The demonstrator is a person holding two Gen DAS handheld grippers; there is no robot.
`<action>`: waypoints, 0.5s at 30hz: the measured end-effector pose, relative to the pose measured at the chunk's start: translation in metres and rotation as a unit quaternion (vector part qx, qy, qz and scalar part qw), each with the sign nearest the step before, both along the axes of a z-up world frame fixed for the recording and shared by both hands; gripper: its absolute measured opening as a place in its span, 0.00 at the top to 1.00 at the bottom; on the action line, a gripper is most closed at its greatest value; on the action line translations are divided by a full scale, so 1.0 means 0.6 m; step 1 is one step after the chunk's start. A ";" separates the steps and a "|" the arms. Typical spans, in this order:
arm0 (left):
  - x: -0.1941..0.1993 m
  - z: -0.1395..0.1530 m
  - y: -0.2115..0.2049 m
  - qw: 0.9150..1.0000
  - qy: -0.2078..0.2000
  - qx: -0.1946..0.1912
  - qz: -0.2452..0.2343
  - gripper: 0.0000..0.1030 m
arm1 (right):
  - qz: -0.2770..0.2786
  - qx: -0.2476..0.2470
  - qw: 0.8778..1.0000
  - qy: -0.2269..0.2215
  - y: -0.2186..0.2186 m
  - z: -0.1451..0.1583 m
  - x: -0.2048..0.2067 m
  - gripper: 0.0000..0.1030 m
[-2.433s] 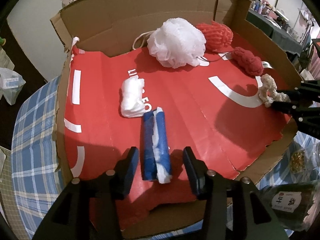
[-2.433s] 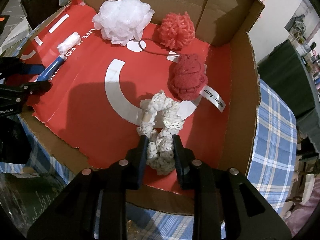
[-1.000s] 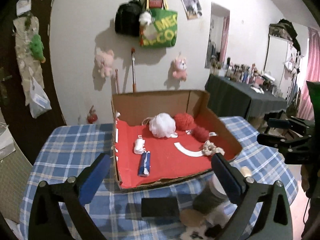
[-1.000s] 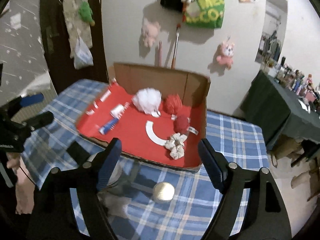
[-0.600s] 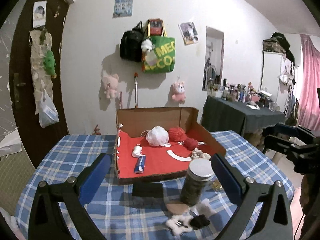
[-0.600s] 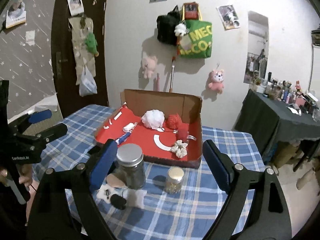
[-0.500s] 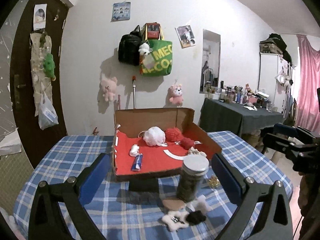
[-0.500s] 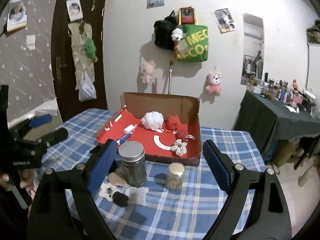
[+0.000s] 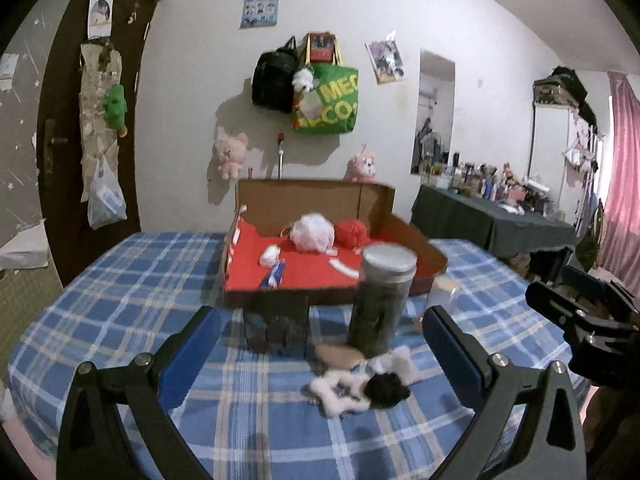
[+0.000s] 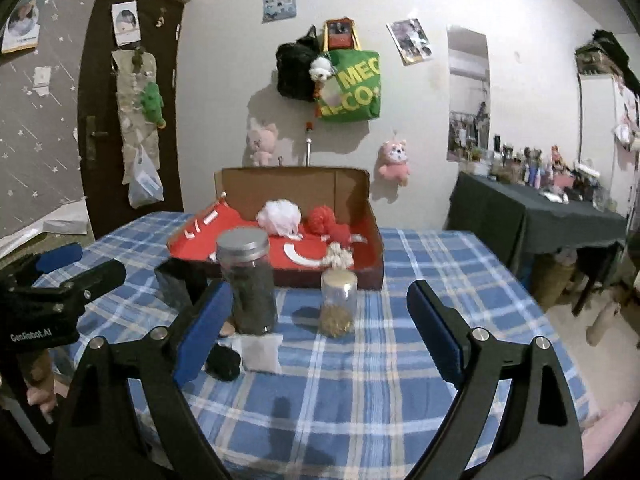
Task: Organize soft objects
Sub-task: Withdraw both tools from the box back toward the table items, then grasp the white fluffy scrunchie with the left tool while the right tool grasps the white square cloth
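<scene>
- While both claws hang above the near edge of the bench, neither one holds a thing: the left claw (image 9: 318, 330) is spread wide, and the right claw (image 10: 318, 312) is spread wide too.
- Just past the claws, a few small things lie loose on the blue checked bench (image 9: 132, 280): a fluffy white and black piece (image 9: 360, 386), a flat tan pad (image 9: 338, 354) touching the foot of the tall jar, and a white pad (image 10: 260, 352) beside a black puff (image 10: 224, 362).
- A tall dark jar (image 10: 248, 280) with a silver lid stands by them, and a small clear jar (image 10: 338, 298) stands to its right.
- A black block (image 9: 276, 326) sits in front of the cardboard box.
- Farther back is the cardboard box (image 10: 292, 188) with a red floor. In it sit a white puff (image 9: 312, 232), a red puff (image 9: 352, 232), a darker red ball (image 10: 340, 234), a lacy white ring (image 10: 339, 256), a small white roll (image 9: 270, 256) and a blue and white roll (image 9: 274, 276).
- I think the soft things in the box are sorted, and the loose soft bits in front are the next job.
- The next move would need one claw to come down low over the fluffy piece and pinch it gently, without knocking the tall jar.
- Behind the bench is a white wall with a green bag (image 10: 352, 92), a black bag (image 10: 294, 70) and pink plush toys (image 10: 262, 140). A dark door (image 9: 64, 152) is on the left, and a dark side table (image 10: 536, 216) full of little bottles is on the right.
</scene>
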State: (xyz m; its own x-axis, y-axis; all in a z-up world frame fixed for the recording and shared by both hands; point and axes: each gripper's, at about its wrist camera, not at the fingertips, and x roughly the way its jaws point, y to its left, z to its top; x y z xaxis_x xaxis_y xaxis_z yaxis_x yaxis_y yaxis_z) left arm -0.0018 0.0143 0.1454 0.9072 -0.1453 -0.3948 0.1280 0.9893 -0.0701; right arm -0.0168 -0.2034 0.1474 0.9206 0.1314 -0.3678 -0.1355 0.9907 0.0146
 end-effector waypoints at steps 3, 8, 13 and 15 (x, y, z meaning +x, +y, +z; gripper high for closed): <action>0.008 -0.026 -0.002 1.000 0.021 -0.001 0.002 0.00 | -0.005 0.005 1.000 0.019 -0.002 -0.027 0.006 0.13; 0.016 -0.063 -0.005 0.999 0.052 0.003 0.003 0.00 | -0.005 0.011 0.999 0.050 -0.002 -0.064 0.020 0.13; 0.030 -0.094 -0.007 0.997 0.083 0.004 0.003 0.00 | 0.000 0.007 0.997 0.079 0.001 -0.096 0.032 0.13; 0.035 -0.105 -0.006 0.995 0.095 0.001 0.004 0.00 | 0.001 0.010 0.996 0.086 -0.001 -0.103 0.038 0.13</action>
